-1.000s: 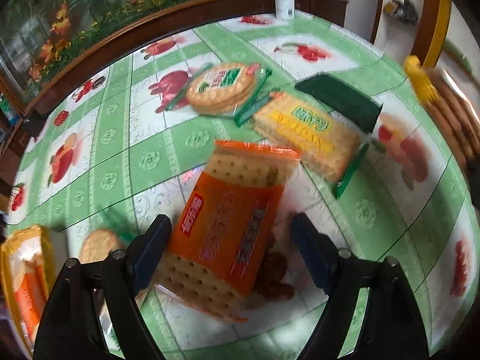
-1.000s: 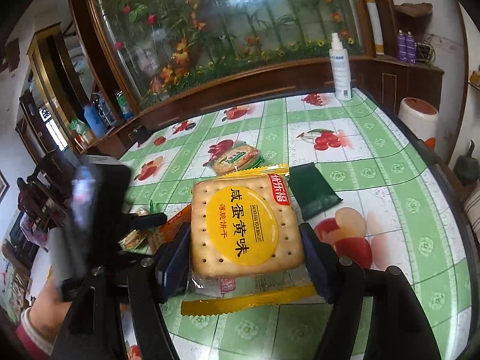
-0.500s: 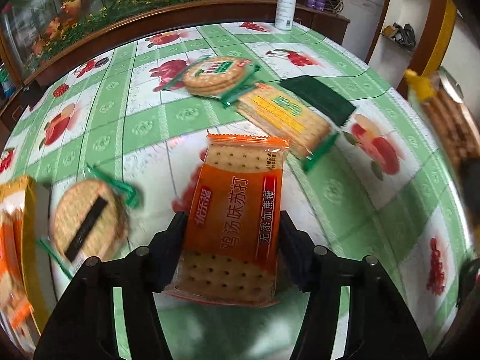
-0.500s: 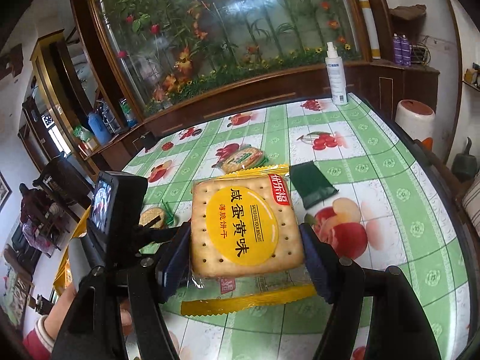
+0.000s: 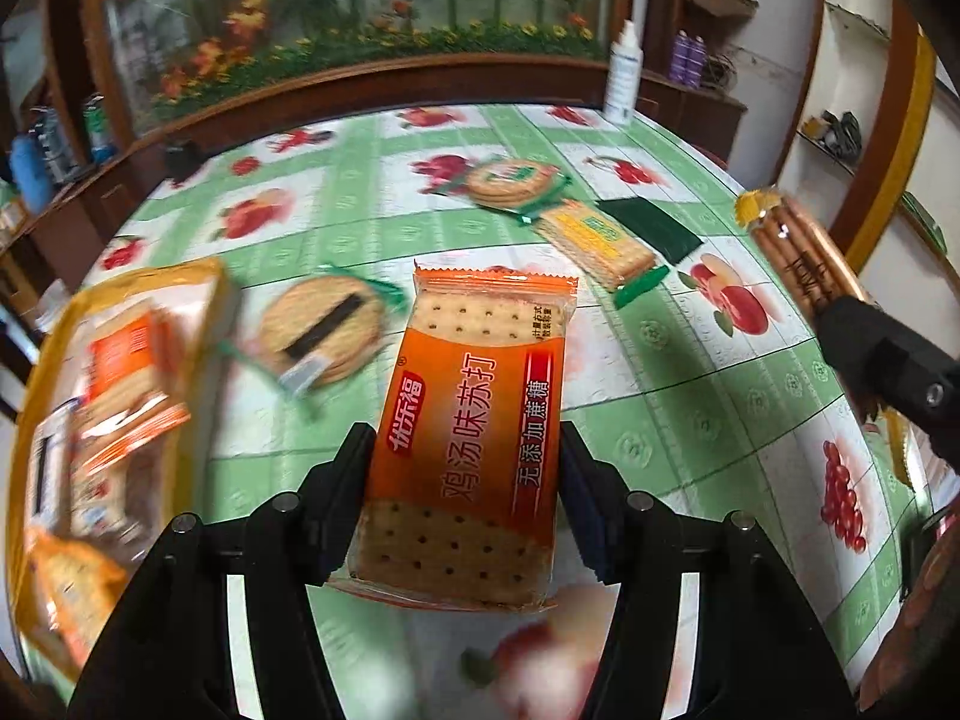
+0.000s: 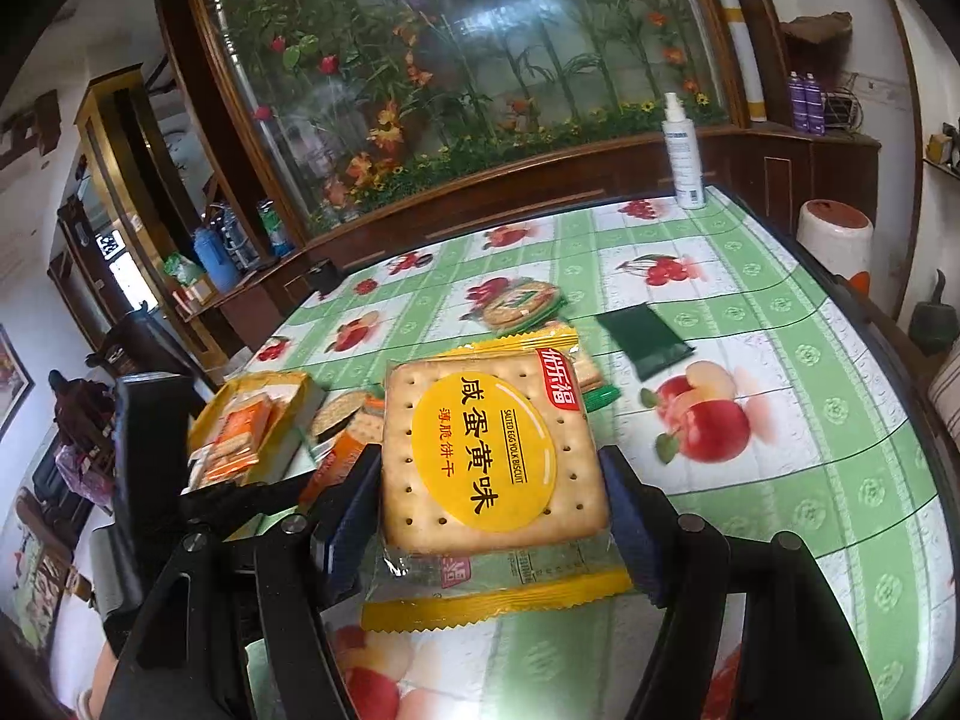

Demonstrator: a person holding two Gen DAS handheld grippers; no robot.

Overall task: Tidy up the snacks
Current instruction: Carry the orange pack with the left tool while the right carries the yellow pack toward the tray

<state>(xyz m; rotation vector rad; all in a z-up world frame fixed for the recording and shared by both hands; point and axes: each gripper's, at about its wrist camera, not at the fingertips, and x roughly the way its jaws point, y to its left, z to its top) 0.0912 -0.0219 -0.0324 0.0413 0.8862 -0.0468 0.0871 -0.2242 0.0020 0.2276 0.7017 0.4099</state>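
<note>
Orange glossy cracker packet [image 5: 474,438], rectangular, crimped ends

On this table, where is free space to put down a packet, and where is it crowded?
Free: the tablecloth right of the dark green packet, up to the spray bottle. Crowded: the left side, around the yellow box and the round biscuit packs.

glossy plastic orange cracker packet [image 5: 474,420]; shiny wipe-clean tablecloth [image 5: 690,420]; polished wooden cabinet [image 6: 540,204].

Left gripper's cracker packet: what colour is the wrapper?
Orange, with a red stripe, on the cracker packet; clearest in the left wrist view.
</note>
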